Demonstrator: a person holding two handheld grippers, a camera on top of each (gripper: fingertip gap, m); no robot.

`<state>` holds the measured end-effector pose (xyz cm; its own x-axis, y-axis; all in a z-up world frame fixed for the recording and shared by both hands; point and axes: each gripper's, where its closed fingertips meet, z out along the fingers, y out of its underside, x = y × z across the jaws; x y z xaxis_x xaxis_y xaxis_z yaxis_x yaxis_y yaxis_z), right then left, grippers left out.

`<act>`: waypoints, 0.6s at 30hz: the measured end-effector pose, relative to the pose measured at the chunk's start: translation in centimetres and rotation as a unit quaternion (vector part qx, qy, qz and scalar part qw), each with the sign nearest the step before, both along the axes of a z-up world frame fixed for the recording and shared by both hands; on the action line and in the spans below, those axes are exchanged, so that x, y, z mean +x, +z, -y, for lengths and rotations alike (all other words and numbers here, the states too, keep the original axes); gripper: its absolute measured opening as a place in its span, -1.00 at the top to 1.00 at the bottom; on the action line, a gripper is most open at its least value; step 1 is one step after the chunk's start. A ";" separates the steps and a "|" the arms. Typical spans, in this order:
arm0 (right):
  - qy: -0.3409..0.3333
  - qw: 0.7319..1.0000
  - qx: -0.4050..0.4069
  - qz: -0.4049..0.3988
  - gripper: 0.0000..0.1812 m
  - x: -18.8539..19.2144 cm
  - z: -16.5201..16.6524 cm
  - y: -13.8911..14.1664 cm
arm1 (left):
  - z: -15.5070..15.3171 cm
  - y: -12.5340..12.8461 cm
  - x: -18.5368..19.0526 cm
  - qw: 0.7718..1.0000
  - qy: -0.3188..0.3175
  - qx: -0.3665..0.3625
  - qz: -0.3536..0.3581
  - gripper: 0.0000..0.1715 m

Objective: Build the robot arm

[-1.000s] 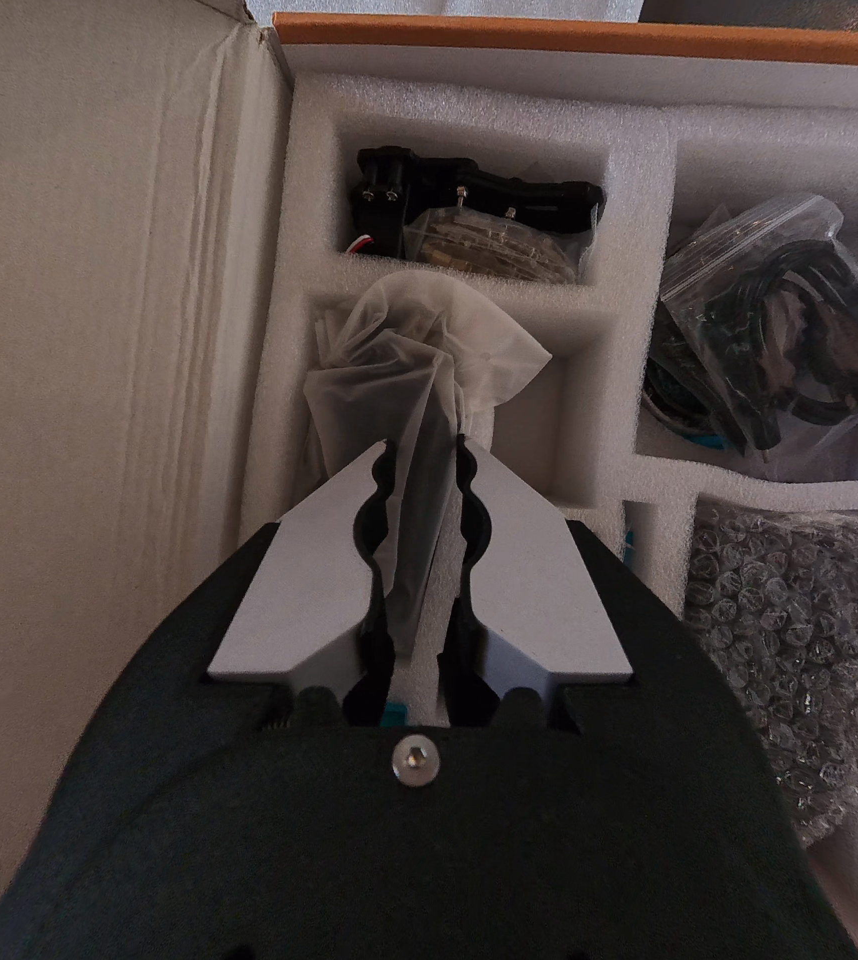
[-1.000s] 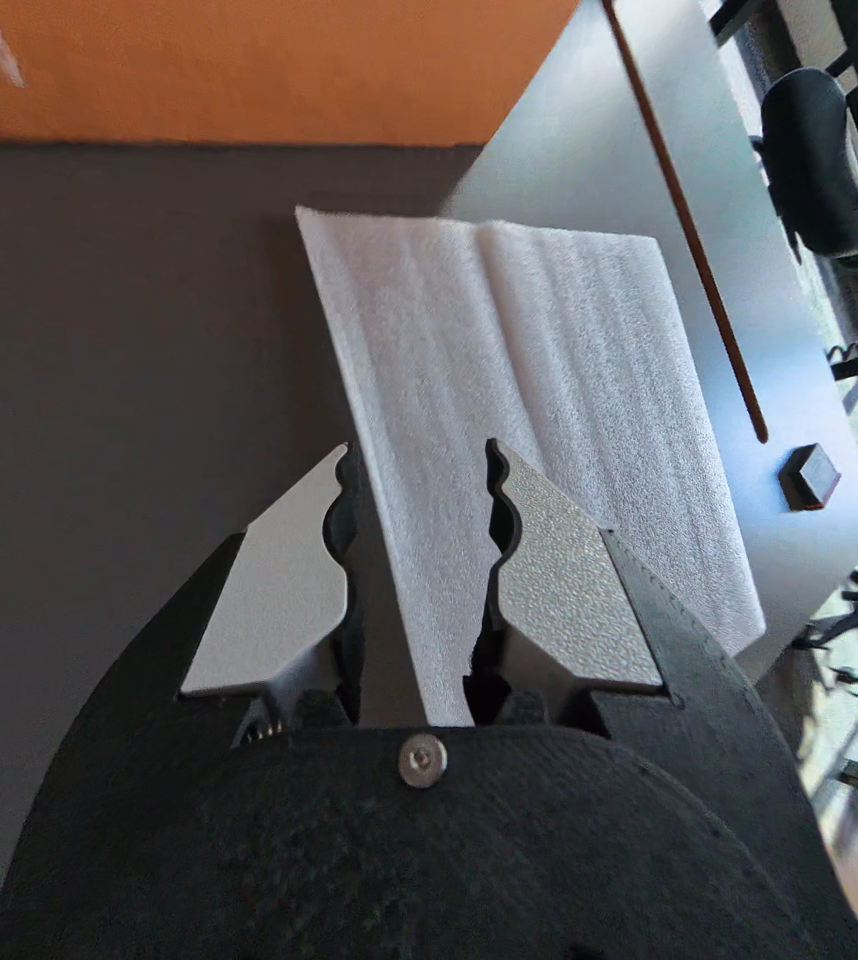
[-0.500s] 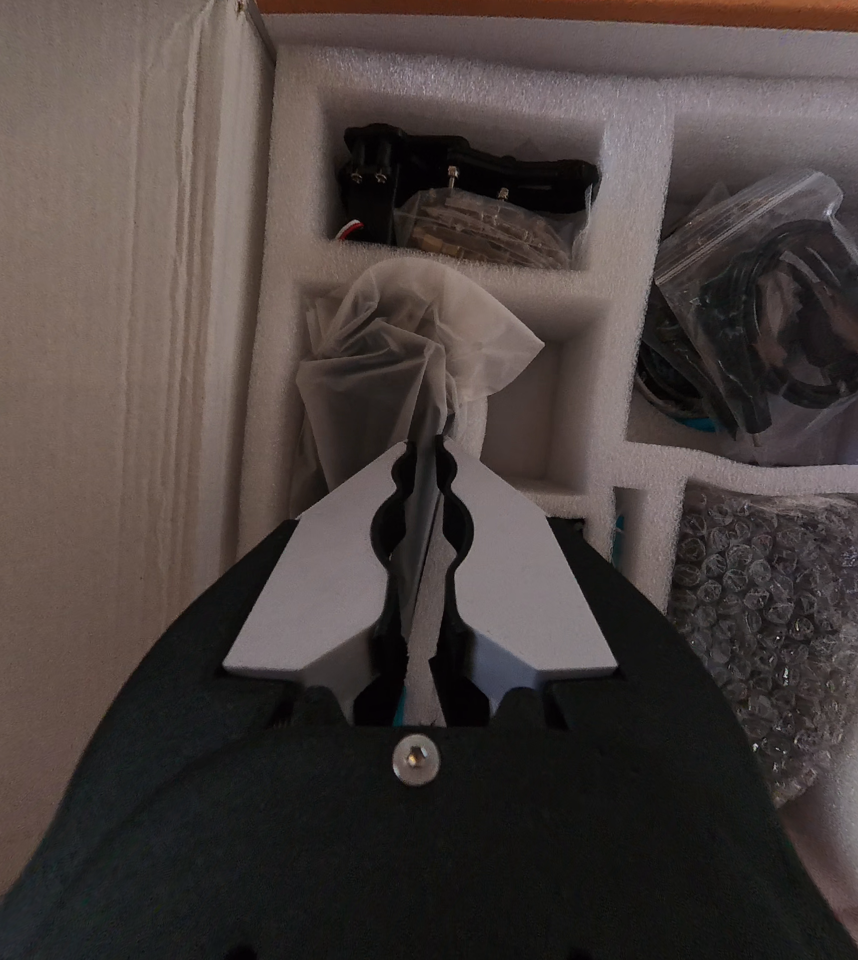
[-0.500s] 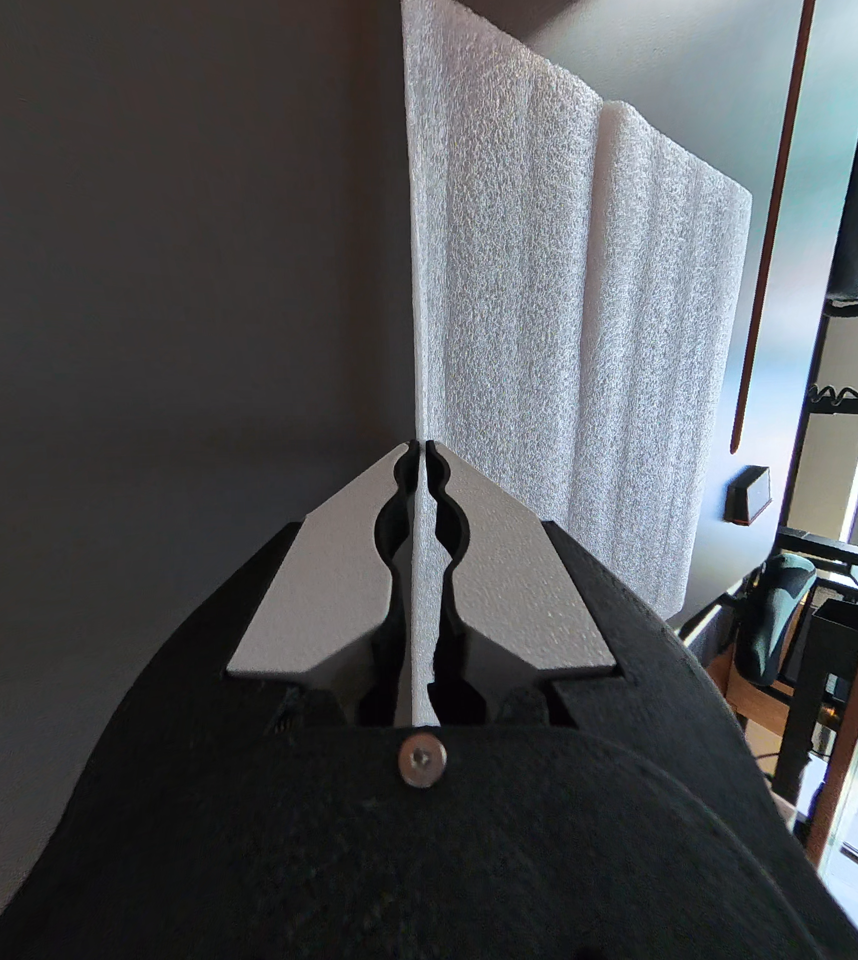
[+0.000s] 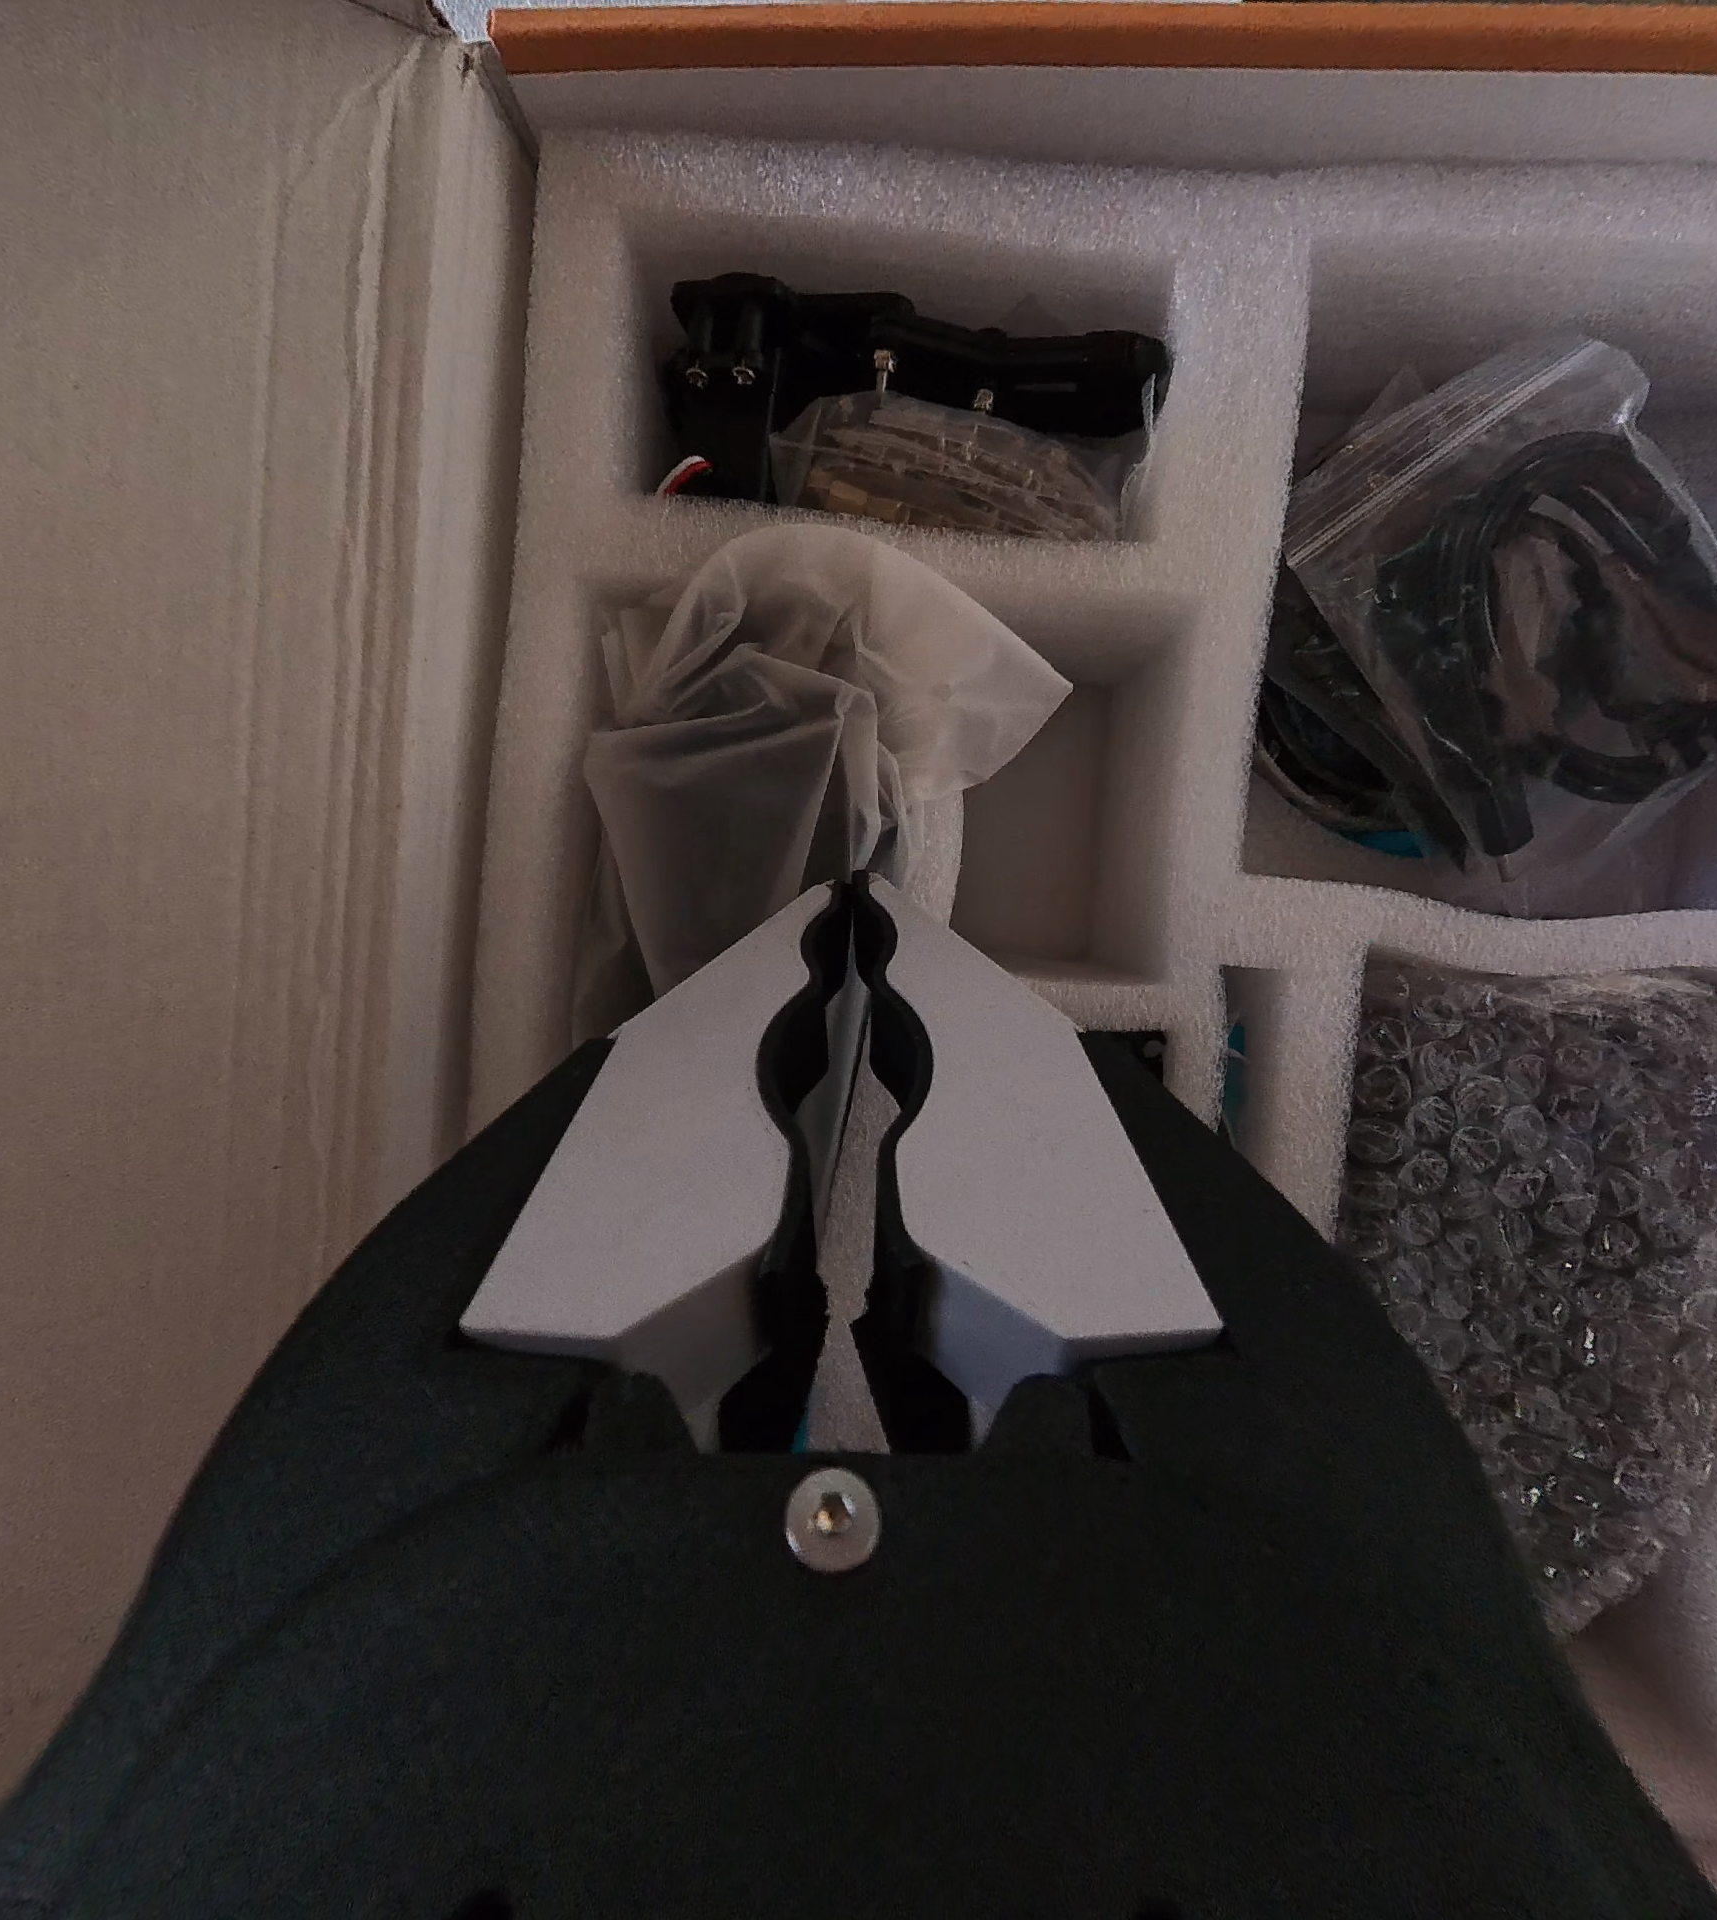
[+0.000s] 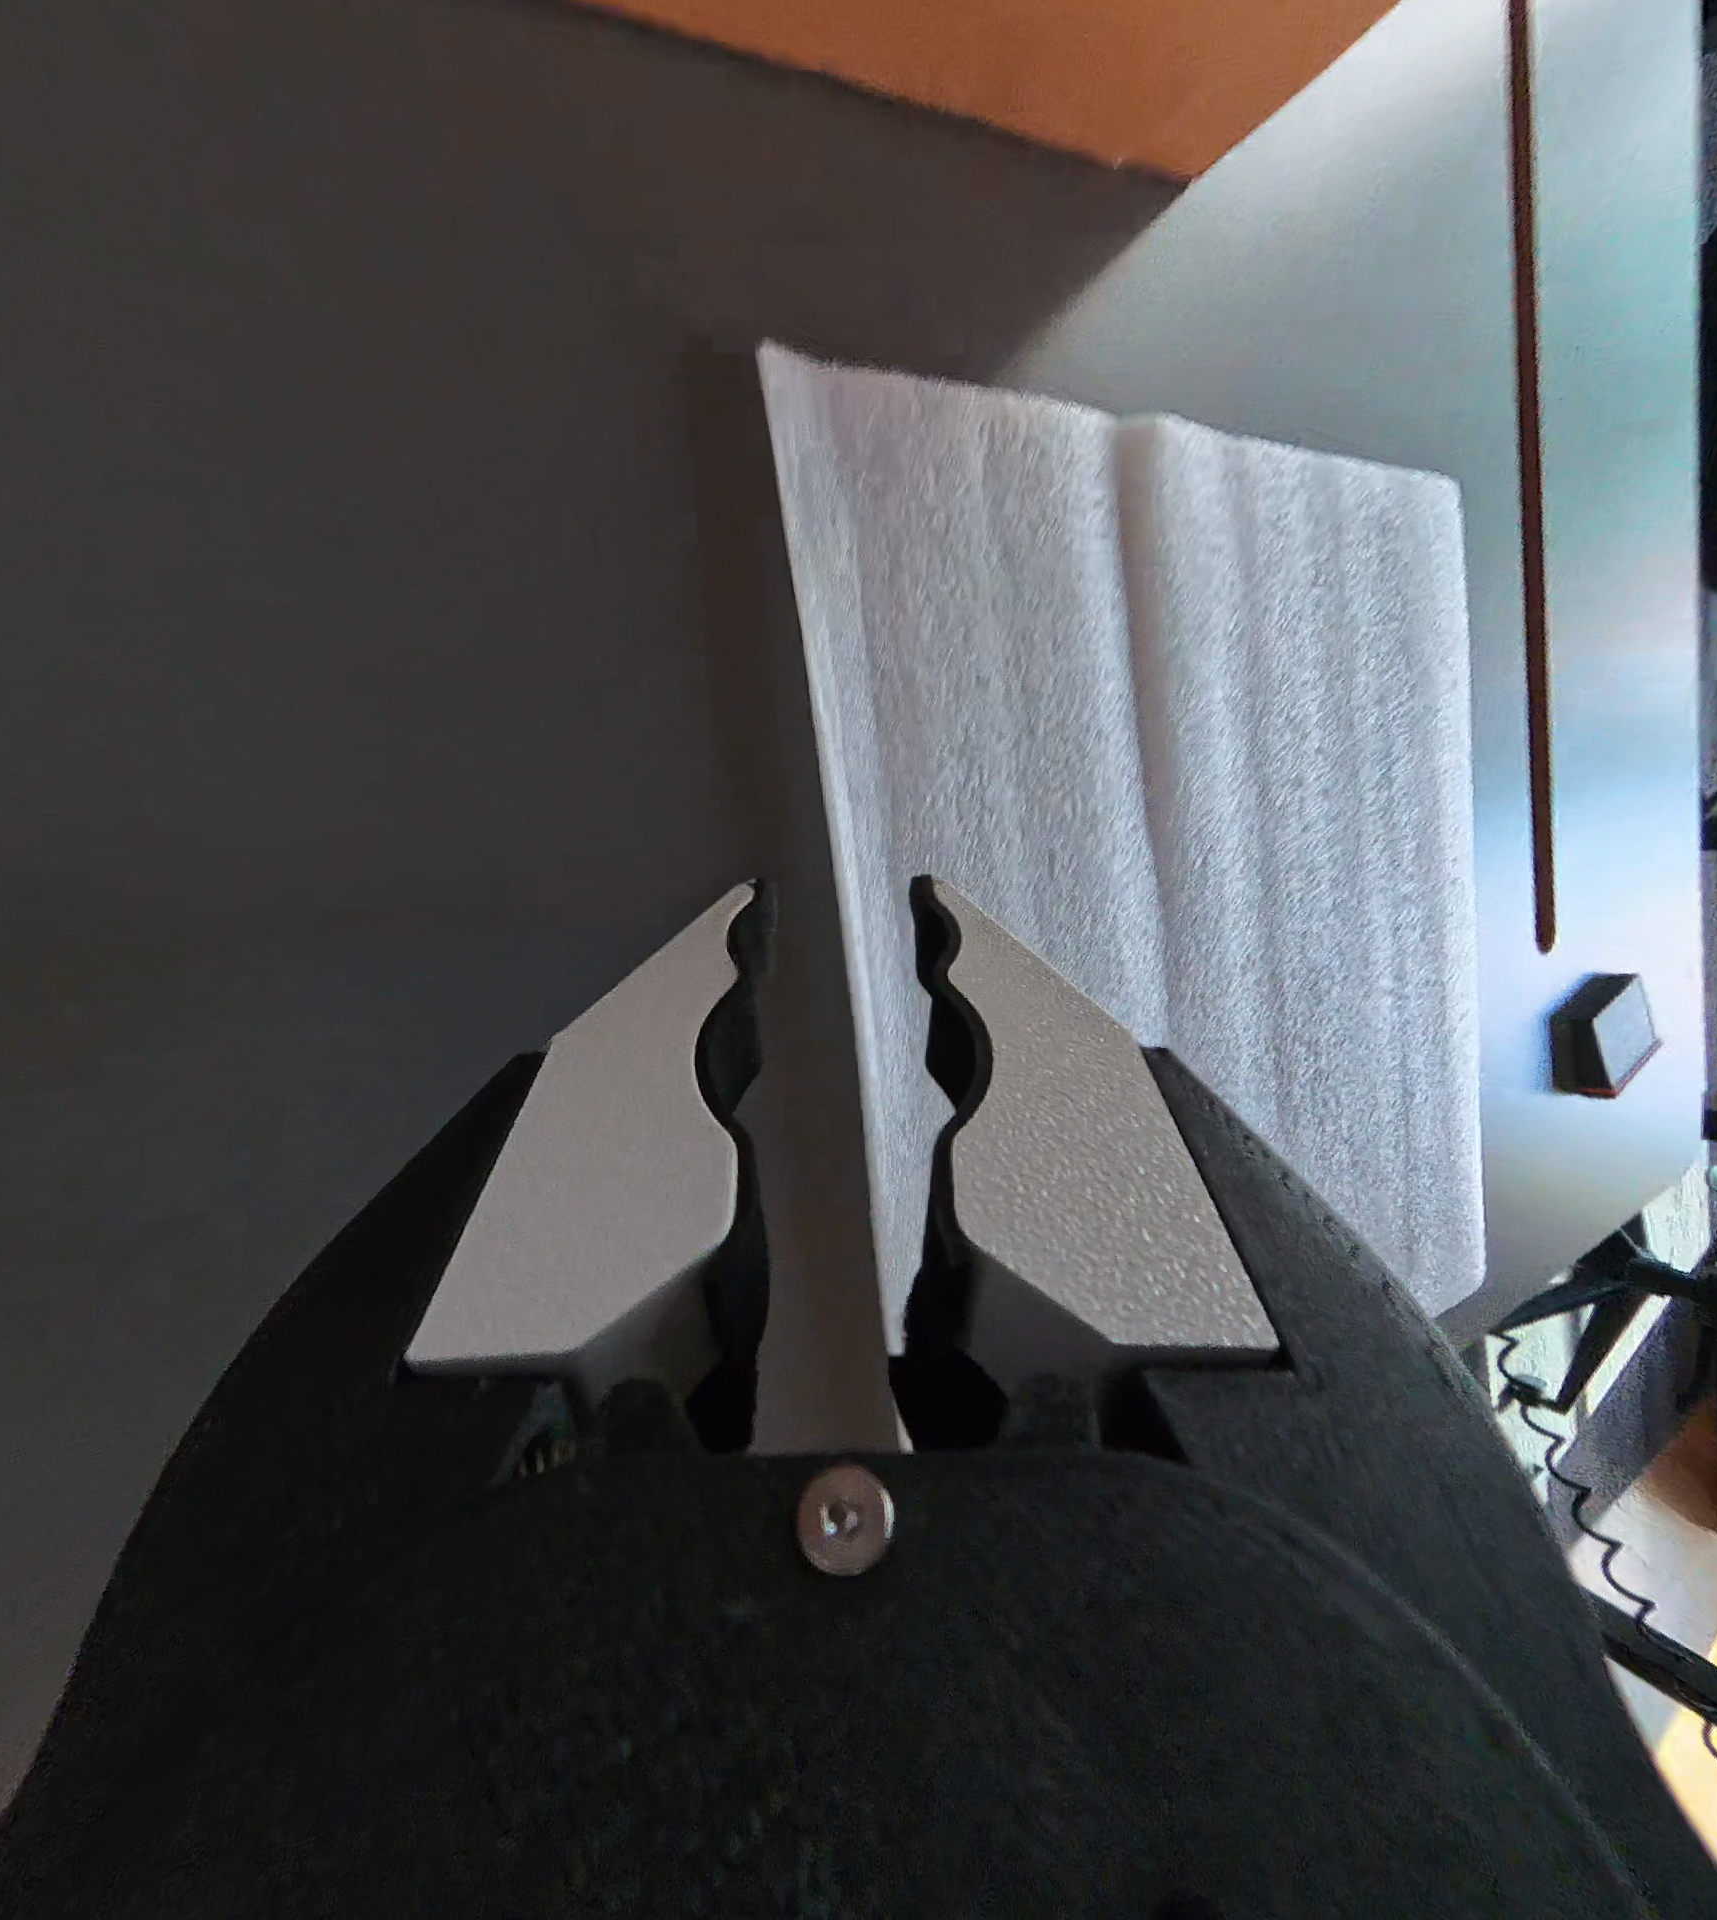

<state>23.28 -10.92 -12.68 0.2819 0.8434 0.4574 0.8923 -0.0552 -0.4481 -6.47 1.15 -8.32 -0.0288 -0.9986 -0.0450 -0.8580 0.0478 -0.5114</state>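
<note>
The left gripper (image 5: 852, 883) has its fingers pressed together on a crumpled translucent white plastic bag (image 5: 792, 717), pinching a fold of it at the tips. The bag rises out of a middle compartment along the left side of a white foam insert (image 5: 1233, 582) that fills an open cardboard box (image 5: 189, 727). In the compartment just beyond, toward the box's far edge, lie a black mechanical part (image 5: 895, 353) and a clear packet of small brass-coloured pieces (image 5: 947, 468). To the right, a clear zip bag of black cables (image 5: 1519, 613) sits in its own compartment, and nearer the camera a bundle of bubble wrap (image 5: 1550, 1247) fills another.

The right gripper (image 6: 841, 899) has its fingers spread, with the edge of a flat white foam sheet (image 6: 1093, 748) standing between them (whether either finger touches it cannot be told). The sheet lies over a dark grey surface (image 6: 314, 623) and a pale panel (image 6: 1353, 260).
</note>
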 end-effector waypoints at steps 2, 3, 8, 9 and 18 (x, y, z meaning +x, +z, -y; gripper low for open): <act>0.001 0.999 0.019 -0.031 0.71 -1.7 -0.5 1.9 | 0.0 0.0 0.0 1.000 0.000 0.000 0.000 1.00; 0.002 0.999 0.028 -0.045 0.71 -2.6 -0.7 2.9 | 0.0 0.0 0.0 1.000 0.001 0.000 0.001 1.00; 0.037 0.987 0.066 -0.144 0.72 -9.4 -2.1 8.9 | -0.6 0.1 -0.6 0.999 0.005 0.041 -0.007 0.77; 0.047 0.982 0.072 -0.168 0.72 -11.3 -2.5 10.3 | -0.7 0.3 -0.7 0.999 0.004 0.045 -0.004 0.73; 0.197 0.976 0.068 -0.066 0.58 -26.5 -7.1 7.5 | -0.9 -0.5 -1.5 0.999 0.009 0.048 -0.011 1.00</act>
<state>-3.18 -3.82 -5.16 0.0120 0.8318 0.5550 0.7664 0.3488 -0.5394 -7.92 2.08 -8.84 -0.0132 -0.9900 -0.1404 -0.8700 0.0806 -0.4864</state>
